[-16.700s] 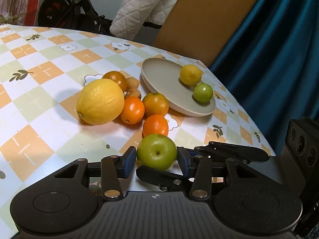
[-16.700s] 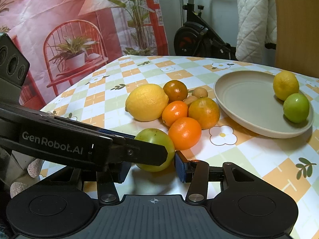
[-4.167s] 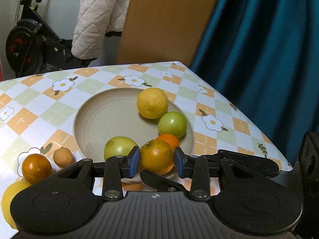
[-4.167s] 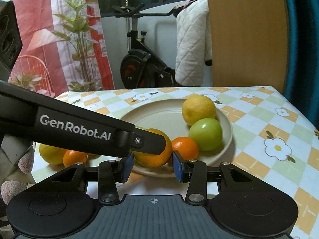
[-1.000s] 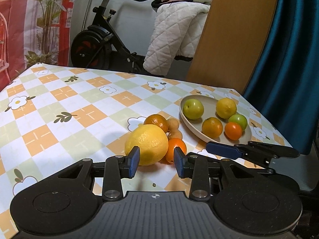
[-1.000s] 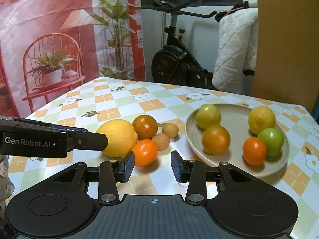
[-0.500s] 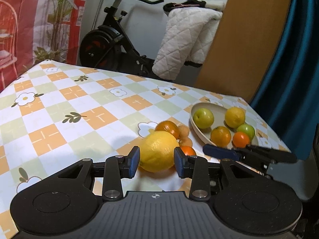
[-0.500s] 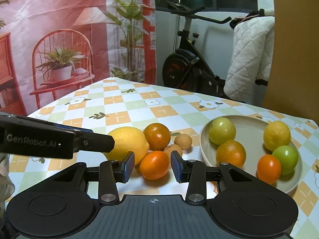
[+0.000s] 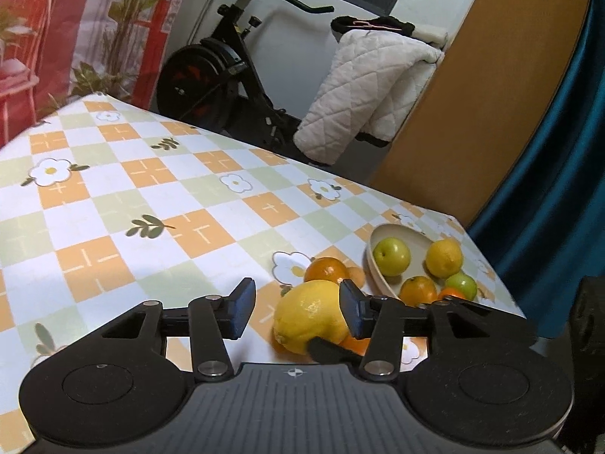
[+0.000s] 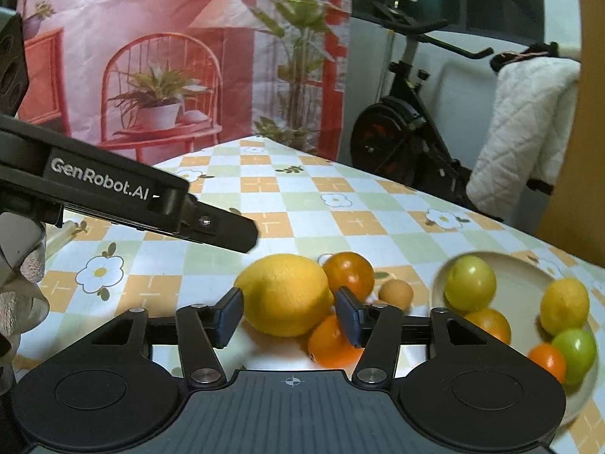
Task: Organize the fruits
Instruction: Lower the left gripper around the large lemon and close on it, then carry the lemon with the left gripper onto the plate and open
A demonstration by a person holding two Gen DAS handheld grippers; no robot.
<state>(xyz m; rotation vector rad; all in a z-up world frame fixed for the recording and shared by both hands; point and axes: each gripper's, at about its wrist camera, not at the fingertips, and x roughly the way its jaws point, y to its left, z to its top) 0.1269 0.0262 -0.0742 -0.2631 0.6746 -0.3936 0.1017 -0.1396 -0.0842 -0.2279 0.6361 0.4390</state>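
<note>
On the tabletop (image 10: pixel 310 204) outside the plate (image 10: pixel 525 283) lie one large lemon (image 10: pixel 283 295), two oranges (image 10: pixel 349 270) (image 10: pixel 331 342) and one small tan fruit (image 10: pixel 395 293). The one plate holds five fruits: two green ones (image 10: pixel 469 283) (image 10: pixel 574 352), two oranges (image 10: pixel 487 323) (image 10: pixel 546 361) and one small lemon (image 10: pixel 563 304).

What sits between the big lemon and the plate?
A dark orange, a small brown fruit and a bright orange crowd the big lemon on its plate side; lifted over them, nothing visible blocks it.
</note>
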